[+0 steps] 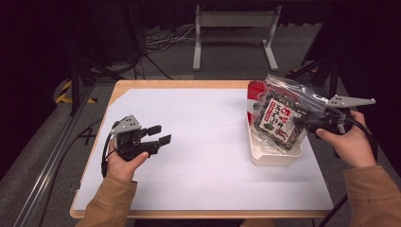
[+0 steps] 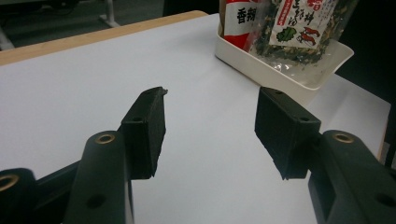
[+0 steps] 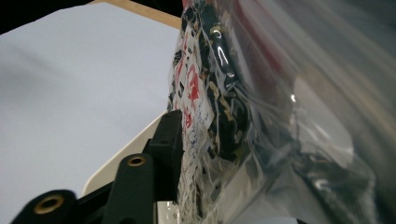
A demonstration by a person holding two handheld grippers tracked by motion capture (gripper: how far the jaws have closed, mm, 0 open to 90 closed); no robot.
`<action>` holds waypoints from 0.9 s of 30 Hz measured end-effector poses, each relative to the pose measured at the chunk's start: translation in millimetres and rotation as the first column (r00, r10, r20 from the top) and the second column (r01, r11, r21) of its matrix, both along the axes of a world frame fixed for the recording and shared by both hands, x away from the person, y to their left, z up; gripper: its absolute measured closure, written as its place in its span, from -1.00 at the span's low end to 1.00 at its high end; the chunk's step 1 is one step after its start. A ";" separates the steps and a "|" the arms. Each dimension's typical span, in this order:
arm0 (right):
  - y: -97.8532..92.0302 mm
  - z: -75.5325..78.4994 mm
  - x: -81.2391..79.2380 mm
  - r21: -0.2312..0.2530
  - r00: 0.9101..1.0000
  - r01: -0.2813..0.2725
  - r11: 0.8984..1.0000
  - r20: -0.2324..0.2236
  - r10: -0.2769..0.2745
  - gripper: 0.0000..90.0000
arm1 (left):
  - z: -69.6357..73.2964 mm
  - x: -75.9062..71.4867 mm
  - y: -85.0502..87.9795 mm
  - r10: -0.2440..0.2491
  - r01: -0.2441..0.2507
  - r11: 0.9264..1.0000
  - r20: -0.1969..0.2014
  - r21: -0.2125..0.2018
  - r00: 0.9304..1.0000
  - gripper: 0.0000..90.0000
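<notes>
the right tongs (image 1: pixel 302 124) sit at the clear snack bag (image 1: pixel 280 117), which stands tilted in the white tray (image 1: pixel 276 156) w/ a red packet (image 1: pixel 255 91) behind it; one pad lies against the bag's printed face, the other is hidden behind the plastic, so i can't tell if there's any grip left. the left tongs (image 1: pixel 161 135) hang well apart over bare desk (image 1: pixel 203 137), roughly two-thirds open, nothing between the pads. to finish well imo: let the bag's base settle inside the tray wall before backing the right tongs straight off, no sideways drag or the bag tips out.
</notes>
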State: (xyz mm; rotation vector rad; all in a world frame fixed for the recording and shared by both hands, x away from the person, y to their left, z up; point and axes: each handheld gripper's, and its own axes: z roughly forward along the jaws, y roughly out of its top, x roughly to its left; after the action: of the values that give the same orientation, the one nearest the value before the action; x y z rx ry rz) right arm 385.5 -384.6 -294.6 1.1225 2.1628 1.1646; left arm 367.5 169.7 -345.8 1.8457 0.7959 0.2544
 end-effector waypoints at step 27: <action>-14.8 -5.2 -53.2 0.070 0.990 0.102 0.992 0.091 -0.108 -0.43 | 1.9 -6.1 5.8 0.004 -0.004 1.000 0.008 0.008 1.000 -0.05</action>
State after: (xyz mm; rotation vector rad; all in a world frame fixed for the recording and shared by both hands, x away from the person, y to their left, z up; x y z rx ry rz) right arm 332.3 -399.4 -299.8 1.1696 1.9838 1.2234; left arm 361.4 175.5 -343.9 1.8492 0.7942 0.2680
